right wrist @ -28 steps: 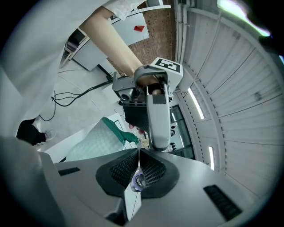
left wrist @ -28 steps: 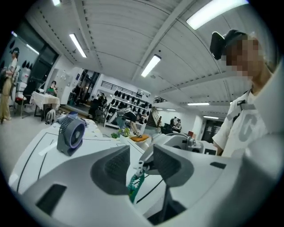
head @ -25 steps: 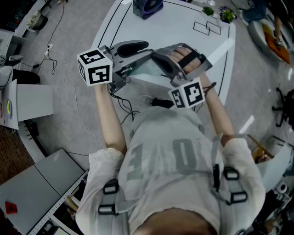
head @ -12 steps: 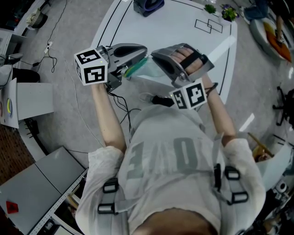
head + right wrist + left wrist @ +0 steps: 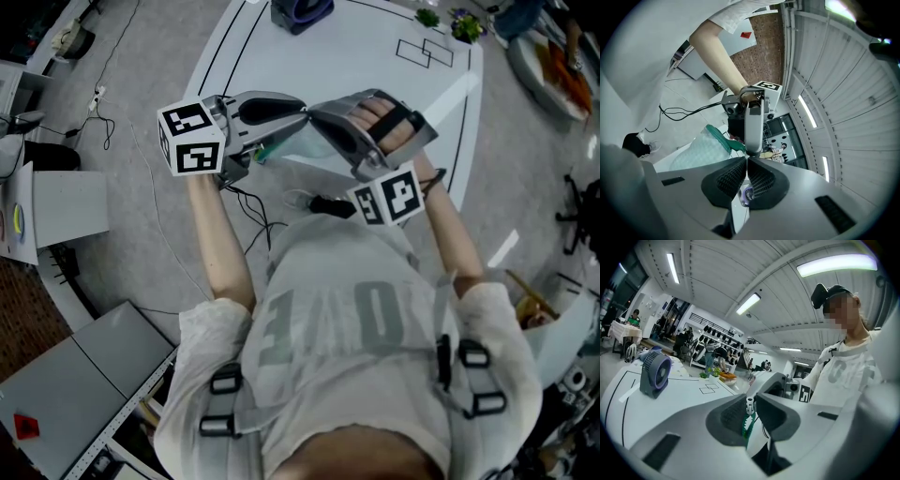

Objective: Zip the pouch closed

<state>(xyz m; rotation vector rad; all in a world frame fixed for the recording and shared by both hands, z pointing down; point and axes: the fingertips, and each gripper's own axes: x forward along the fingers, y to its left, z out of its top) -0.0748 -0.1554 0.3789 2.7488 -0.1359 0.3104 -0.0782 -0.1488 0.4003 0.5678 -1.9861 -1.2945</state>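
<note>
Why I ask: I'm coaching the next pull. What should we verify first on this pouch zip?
1. The zipper pull stands between the jaws of the left gripper: ok.
2. Left pads pressing it firmly: cannot tell; those jaws have just been opening.
3. The right gripper is shut: ok.
4. The right gripper actually clamps the pouch: cannot tell.
5. The fan sits well away from both grippers: ok.
</note>
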